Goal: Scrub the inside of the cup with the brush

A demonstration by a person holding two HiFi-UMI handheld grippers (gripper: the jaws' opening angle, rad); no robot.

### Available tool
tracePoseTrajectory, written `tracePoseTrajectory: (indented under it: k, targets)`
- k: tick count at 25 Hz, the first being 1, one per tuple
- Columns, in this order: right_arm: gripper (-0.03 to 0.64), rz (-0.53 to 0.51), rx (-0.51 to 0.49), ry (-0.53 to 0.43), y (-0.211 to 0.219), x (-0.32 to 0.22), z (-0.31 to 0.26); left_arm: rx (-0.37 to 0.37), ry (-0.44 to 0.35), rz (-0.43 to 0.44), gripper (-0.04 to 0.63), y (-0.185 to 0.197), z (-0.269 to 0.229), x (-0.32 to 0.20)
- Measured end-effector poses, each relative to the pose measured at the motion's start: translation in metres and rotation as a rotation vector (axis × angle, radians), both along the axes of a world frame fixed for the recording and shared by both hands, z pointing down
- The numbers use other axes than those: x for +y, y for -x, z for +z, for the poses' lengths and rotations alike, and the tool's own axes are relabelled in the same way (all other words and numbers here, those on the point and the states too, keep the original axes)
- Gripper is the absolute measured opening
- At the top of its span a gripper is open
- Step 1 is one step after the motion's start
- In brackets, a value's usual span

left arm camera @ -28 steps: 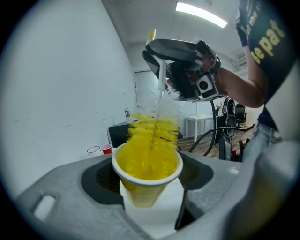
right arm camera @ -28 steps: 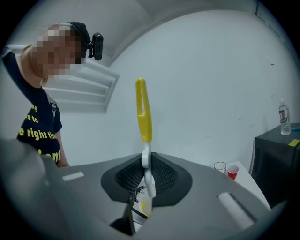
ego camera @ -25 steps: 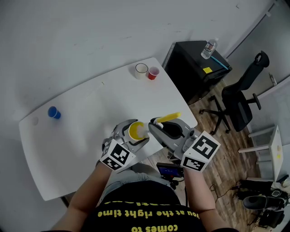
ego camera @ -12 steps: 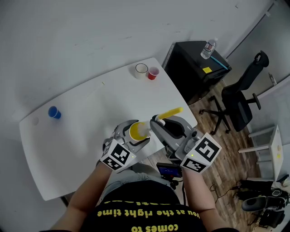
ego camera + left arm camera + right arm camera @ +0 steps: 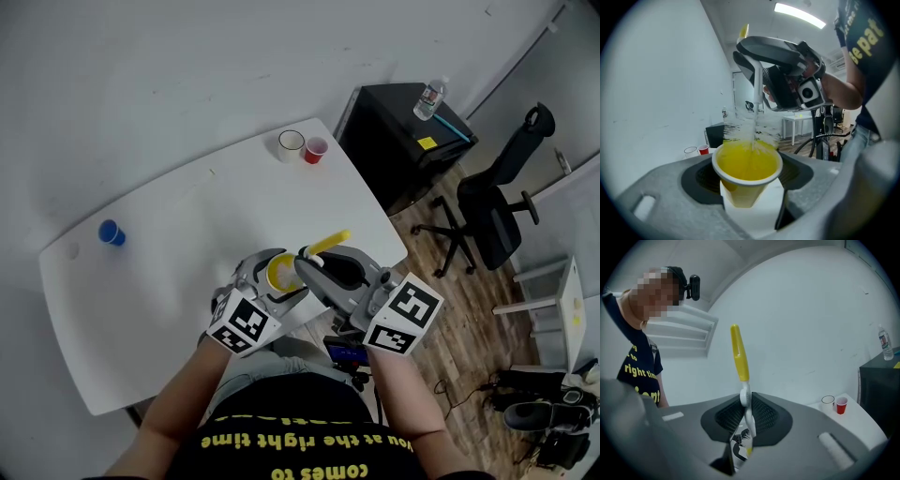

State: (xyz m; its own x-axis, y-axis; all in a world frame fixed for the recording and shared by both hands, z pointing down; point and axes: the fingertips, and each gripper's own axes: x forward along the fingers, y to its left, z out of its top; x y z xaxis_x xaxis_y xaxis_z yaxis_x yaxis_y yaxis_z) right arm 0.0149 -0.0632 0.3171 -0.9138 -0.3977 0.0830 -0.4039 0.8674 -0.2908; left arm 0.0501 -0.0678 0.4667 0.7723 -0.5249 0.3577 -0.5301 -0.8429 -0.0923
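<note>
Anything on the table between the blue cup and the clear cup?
No objects: the head view shows only bare white table from the blue cup to the clear cup.

Black short-sleeved T-shirt [image 5: 291, 439], yellow lettering on chest. Forward of T-shirt: grey moulded left gripper [image 5: 281, 272] and right gripper [image 5: 307, 264], black ribbed pads [image 5: 764, 416] inside jaws. Black-and-white square-marker left cube [image 5: 242, 322] and right cube [image 5: 405, 314] at ends nearest T-shirt. Above T-shirt: black head camera [image 5: 695, 288] on strap.

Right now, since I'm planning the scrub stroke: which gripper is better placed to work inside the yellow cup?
Right. The right gripper is shut on the brush, bristles at the mouth of the yellow cup; the left gripper holds that cup.
</note>
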Motion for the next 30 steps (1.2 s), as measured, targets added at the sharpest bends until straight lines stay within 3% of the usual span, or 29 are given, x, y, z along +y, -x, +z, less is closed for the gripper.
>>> tracePoseTrajectory:
  k: [9,20,30]
  targets:
    - [0.043,-0.019,-0.016,0.008,-0.008,0.000,-0.018,-0.003,0.002,-0.016,0.345,0.008,0.003,-0.003]
    - [0.046,-0.030,0.037,0.060,-0.003,0.003,0.007,0.000,0.011,0.010,0.345,0.000,0.003,0.003]
    - [0.043,0.060,-0.037,-0.036,-0.021,-0.008,-0.024,0.024,0.013,0.018,0.345,-0.006,0.000,0.003]
